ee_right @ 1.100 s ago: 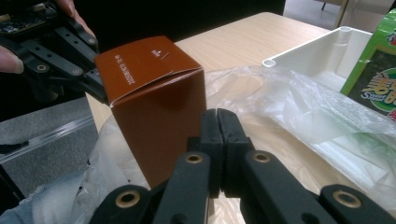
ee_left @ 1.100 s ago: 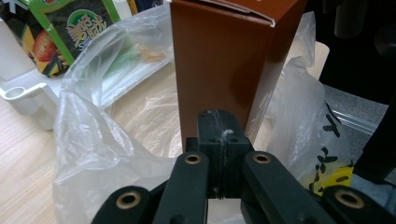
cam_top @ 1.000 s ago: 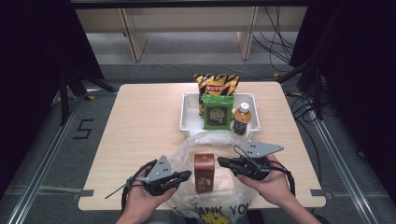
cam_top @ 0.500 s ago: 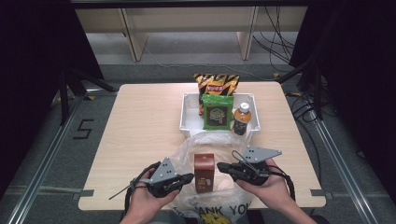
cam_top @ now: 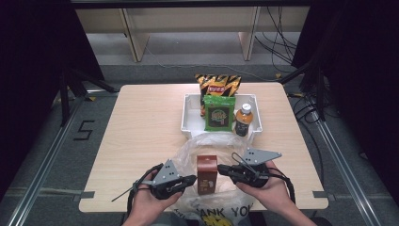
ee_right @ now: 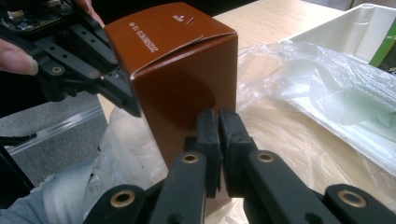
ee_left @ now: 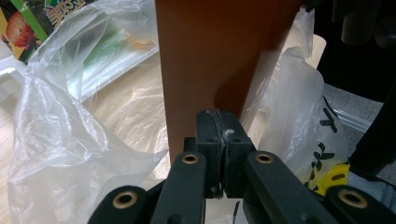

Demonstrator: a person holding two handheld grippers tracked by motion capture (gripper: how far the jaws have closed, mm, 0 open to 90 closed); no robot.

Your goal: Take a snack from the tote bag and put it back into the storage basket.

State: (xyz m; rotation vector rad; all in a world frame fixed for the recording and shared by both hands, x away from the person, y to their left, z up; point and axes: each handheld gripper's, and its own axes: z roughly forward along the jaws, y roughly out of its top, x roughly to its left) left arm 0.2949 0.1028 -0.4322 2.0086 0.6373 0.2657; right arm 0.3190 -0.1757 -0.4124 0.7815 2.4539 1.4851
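Observation:
A brown carton (cam_top: 207, 174) stands upright on a clear plastic bag (cam_top: 221, 146) at the table's front edge. My left gripper (cam_top: 192, 179) sits just left of the carton and points at its side, jaws shut with nothing held. My right gripper (cam_top: 221, 168) points at the opposite side, also shut and empty. In the left gripper view the closed jaws (ee_left: 218, 114) almost touch the carton (ee_left: 210, 56), with crumpled bag film (ee_left: 60, 140) around it. In the right gripper view the closed jaws (ee_right: 218, 114) sit close to the carton (ee_right: 182, 79), and the left gripper (ee_right: 133, 109) reaches its far side.
Behind the bag stands a white tray (cam_top: 190, 115) holding a green snack packet (cam_top: 219, 113) and a dark bottle (cam_top: 243, 120). An orange-and-black chip bag (cam_top: 218, 84) leans at the tray's back. Bare tabletop lies to the left.
The right hand has shifted very slightly beside the carton. The left hand, carton and bag stay as they were.

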